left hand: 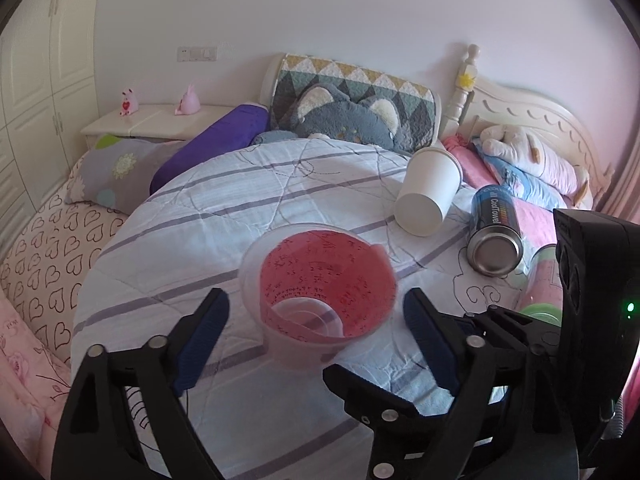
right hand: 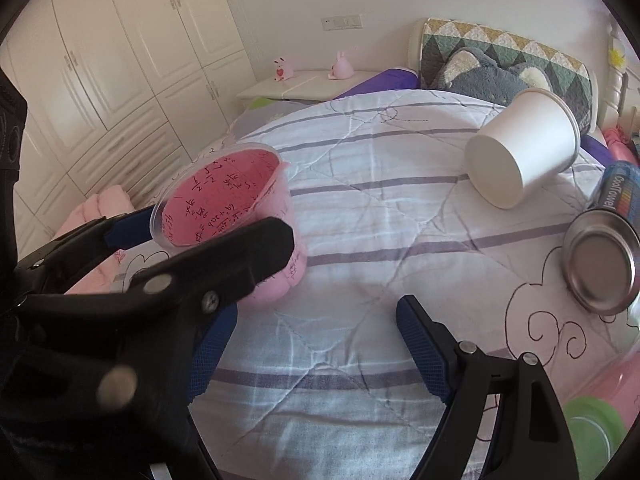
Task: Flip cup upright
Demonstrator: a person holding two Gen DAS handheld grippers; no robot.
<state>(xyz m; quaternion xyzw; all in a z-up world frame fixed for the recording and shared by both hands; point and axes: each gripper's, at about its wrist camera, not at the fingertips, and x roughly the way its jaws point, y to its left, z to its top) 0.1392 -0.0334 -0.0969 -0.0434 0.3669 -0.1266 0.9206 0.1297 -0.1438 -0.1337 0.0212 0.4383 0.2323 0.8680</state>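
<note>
A clear plastic cup [left hand: 320,300] lined with pink paper bearing handwriting stands upright, mouth up, on the striped quilt [left hand: 224,208]. My left gripper [left hand: 316,320] is open, its blue-padded fingers on either side of the cup without touching it. In the right wrist view the same cup [right hand: 232,216] sits at the left, with the left gripper's fingers [right hand: 240,256] around it. My right gripper [right hand: 308,344] is open and empty over the bare quilt [right hand: 400,216], to the right of the cup.
A white paper cup [left hand: 430,192] lies on its side at the back right, also in the right wrist view [right hand: 524,152]. A metal can [left hand: 494,232] lies beside it, and a pink bottle with a green lid [left hand: 540,292] is nearer. Pillows and plush toys line the headboard.
</note>
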